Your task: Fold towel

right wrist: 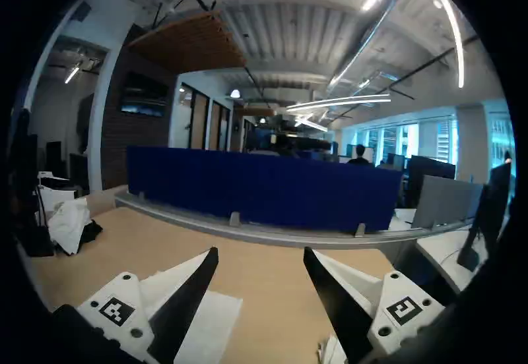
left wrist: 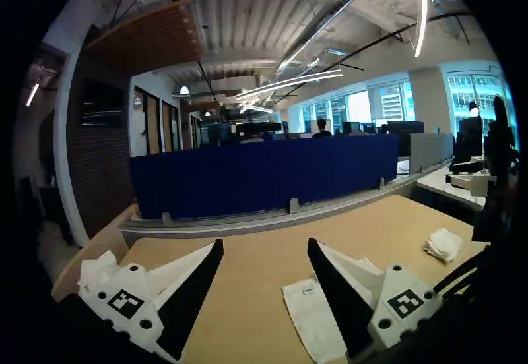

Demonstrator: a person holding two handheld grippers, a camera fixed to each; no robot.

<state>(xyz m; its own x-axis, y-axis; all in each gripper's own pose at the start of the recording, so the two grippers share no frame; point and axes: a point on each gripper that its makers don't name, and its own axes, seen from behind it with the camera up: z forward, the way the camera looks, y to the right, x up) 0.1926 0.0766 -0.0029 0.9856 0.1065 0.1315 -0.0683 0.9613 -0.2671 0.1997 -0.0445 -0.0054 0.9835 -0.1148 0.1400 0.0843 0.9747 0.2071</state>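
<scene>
Holding your left gripper (left wrist: 264,242) and right gripper (right wrist: 260,250) above the desk (left wrist: 257,298), fingers apart and empty, you have yet to grasp the flat white towel (left wrist: 303,311) beneath them; next, probably, lower onto its near corners.

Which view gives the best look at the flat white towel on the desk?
The left gripper view: the towel lies flat on the desk, its top edge and small tag visible. In the right gripper view, a finger hides most of the towel.
</scene>
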